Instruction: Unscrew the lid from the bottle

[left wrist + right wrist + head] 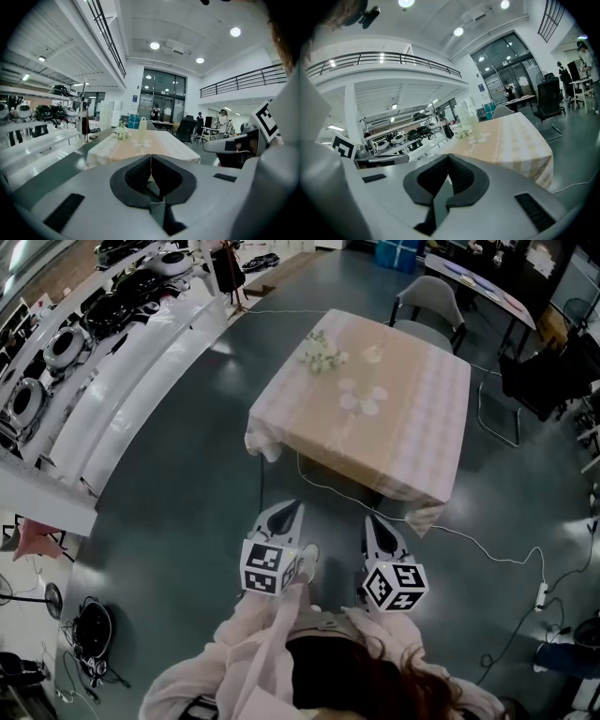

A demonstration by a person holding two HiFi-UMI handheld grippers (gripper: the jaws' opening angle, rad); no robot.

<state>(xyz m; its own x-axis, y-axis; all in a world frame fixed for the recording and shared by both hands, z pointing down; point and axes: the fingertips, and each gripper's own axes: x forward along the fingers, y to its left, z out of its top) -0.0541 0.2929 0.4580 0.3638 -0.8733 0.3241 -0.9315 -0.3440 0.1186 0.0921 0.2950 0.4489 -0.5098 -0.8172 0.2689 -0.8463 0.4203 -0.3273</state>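
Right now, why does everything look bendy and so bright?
Head view: the lens bends everything, light washes out the table. Left gripper view: dark round corners, bottle small but clear. Right gripper view: railing curves, ceiling lamps glare.

light: bright, ceiling lamps | fisheye warp, dark corners | far bg prob. soft

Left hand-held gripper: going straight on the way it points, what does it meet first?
Probably the near edge of the cloth-covered table. Nothing shows between it and the shut left hand-held gripper. The bottle stands farther back on the table. Depth is hard to judge.
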